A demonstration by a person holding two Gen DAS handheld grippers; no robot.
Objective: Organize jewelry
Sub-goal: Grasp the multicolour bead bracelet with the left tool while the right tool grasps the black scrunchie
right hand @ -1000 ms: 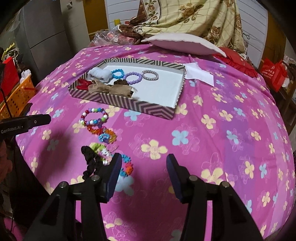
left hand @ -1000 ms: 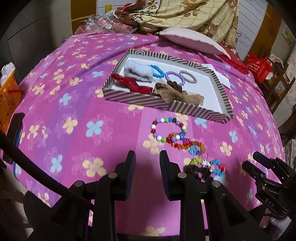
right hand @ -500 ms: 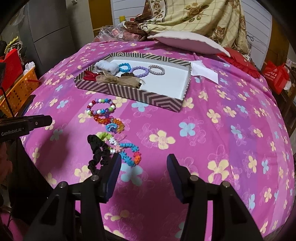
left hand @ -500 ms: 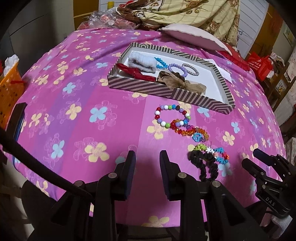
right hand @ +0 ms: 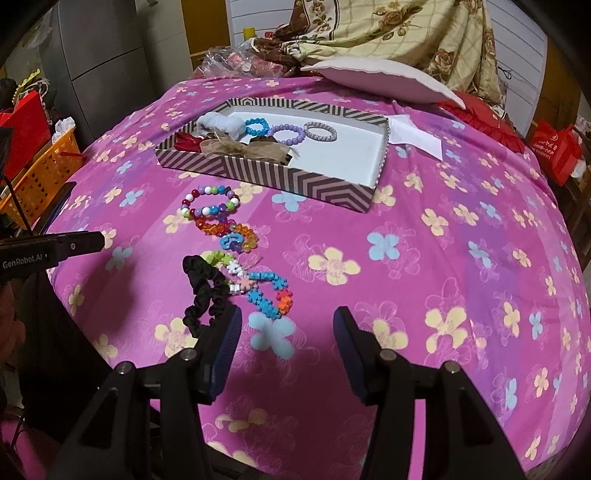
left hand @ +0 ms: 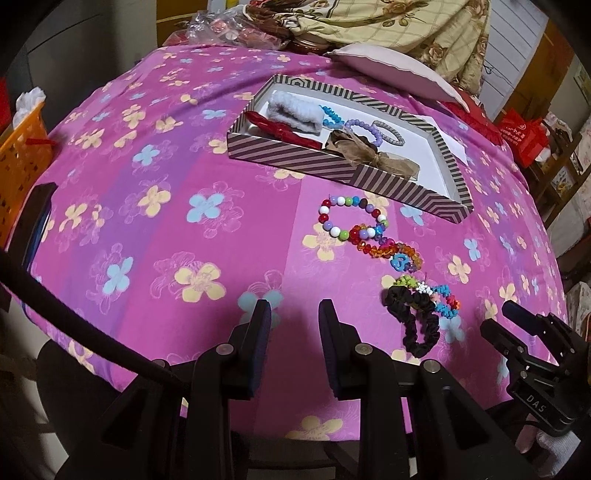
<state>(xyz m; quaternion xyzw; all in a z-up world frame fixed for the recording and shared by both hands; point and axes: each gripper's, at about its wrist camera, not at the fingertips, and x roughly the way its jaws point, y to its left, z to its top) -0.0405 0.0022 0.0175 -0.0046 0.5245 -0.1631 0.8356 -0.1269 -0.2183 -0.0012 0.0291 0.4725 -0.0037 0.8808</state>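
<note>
A bed covered in a pink flowered sheet (left hand: 155, 155) fills both views. On it sits a shallow striped box (left hand: 295, 157), and inside the box lie a pale fluffy band (left hand: 293, 112), a red ribbon piece (left hand: 280, 129), a brown gauzy bow (left hand: 369, 151), a small blue bead bracelet (right hand: 256, 126), a lilac bead bracelet (right hand: 287, 133) and a silvery bracelet (right hand: 320, 131).

On the sheet just in front of the box, a loose row of pieces runs toward the near edge: a bracelet of round mixed-colour beads (left hand: 351, 218), touching it an orange and red crystal bracelet (left hand: 384, 251) with a blue charm, then a flower-bead bracelet in blue, green and white (right hand: 262, 288), and a black scrunchie (left hand: 417, 321) that overlaps it; which of these two lies on top is hard to tell from either view.

The left gripper (left hand: 294, 321) hangs over bare sheet to the left of that row, its jaws apart with nothing between them. The right gripper (right hand: 287, 326) hangs over the near end of the row, jaws apart and empty, its left finger (right hand: 225, 343) just beside the scrunchie's lower loop in the picture; contact cannot be told.

At the far end of the bed lie a white pillow (right hand: 373, 79) and a yellow flowered blanket (right hand: 399, 33). A white paper (right hand: 415, 134) lies just right of the box, and an orange basket (left hand: 20, 147) stands beside the bed on the left
</note>
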